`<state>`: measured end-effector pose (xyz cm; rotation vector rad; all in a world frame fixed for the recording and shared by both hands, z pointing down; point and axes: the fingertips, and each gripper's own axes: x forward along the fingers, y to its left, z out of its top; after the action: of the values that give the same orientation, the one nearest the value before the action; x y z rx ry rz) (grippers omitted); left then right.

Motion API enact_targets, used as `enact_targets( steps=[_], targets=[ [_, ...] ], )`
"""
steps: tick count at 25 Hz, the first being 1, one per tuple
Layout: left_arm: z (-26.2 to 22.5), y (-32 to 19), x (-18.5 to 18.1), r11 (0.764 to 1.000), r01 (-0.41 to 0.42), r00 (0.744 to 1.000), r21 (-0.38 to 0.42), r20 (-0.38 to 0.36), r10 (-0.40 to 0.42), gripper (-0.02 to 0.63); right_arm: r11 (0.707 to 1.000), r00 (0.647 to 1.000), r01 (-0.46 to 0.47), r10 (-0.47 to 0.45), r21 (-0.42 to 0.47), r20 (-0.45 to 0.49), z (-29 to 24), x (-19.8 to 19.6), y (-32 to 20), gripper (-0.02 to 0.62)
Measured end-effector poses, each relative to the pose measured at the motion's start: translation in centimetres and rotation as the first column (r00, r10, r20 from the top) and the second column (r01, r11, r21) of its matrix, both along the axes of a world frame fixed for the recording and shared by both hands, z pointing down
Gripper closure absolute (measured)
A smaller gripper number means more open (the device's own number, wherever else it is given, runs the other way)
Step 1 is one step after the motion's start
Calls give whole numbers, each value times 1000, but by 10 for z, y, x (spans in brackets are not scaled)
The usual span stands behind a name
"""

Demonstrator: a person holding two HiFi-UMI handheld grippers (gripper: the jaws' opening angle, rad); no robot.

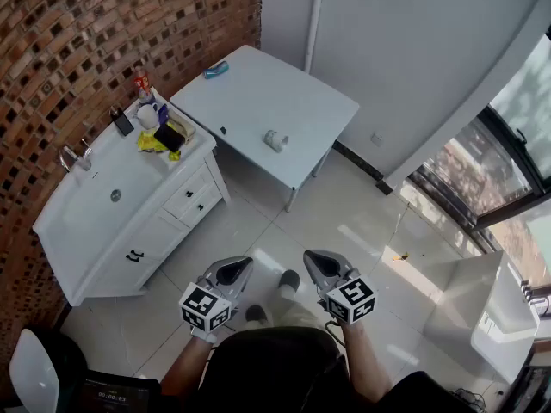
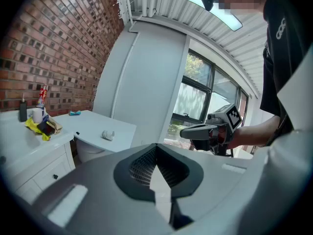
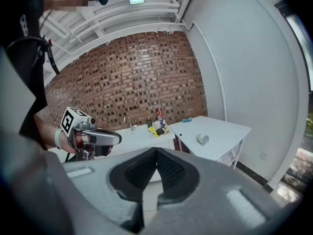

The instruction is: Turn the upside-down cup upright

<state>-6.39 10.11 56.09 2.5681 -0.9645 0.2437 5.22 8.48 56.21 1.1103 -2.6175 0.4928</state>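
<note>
left gripper (image 1: 234,272): jaws pressed together, nothing between them. right gripper (image 1: 317,263): jaws together too, empty. i hold both side by side close to the body, tipped slightly down over the tiled floor (image 1: 344,222). cup (image 1: 275,140): small, white, on the white table (image 1: 258,84), apparently on its side, well apart from both grippers. sink cabinet (image 1: 164,231) stands just left of the table.

Both grippers closed and empty
Left gripper (image 1: 234,269) and right gripper (image 1: 317,263) held side by side, apart, tips tilted slightly downward
</note>
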Motion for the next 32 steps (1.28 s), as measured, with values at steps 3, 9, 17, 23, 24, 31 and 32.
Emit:
enact_targets(
  steps=[3,9,17,23,24,31,32],
  targets=[
    [2,-22,15,1000,18,1000,-9,18,-17,591,1000,1000,11,-11,4,4,-2,15,-23,603],
    [2,-66,44,999,37,998,-13,53,-36,591,1000,999,23,-24,12,25,-5,45,-67,603],
    [5,-90,81,999,46,995,-25,85,-44,591,999,996,48,-48,10,73,-4,75,-96,603],
    [2,-92,103,999,14,994,-39,112,-9,591,999,994,42,-41,-3,106,-3,86,-94,603],
    [0,-93,106,999,10,993,-32,115,-6,591,999,994,40,-39,-1,105,-3,89,-94,603],
    [0,-104,119,999,-16,993,-33,114,19,591,1000,992,0,3,-24,125,0,106,-94,603],
    [-1,-108,118,999,-10,994,-32,109,13,591,1000,991,-3,7,-26,131,-1,107,-96,603]
  ],
)
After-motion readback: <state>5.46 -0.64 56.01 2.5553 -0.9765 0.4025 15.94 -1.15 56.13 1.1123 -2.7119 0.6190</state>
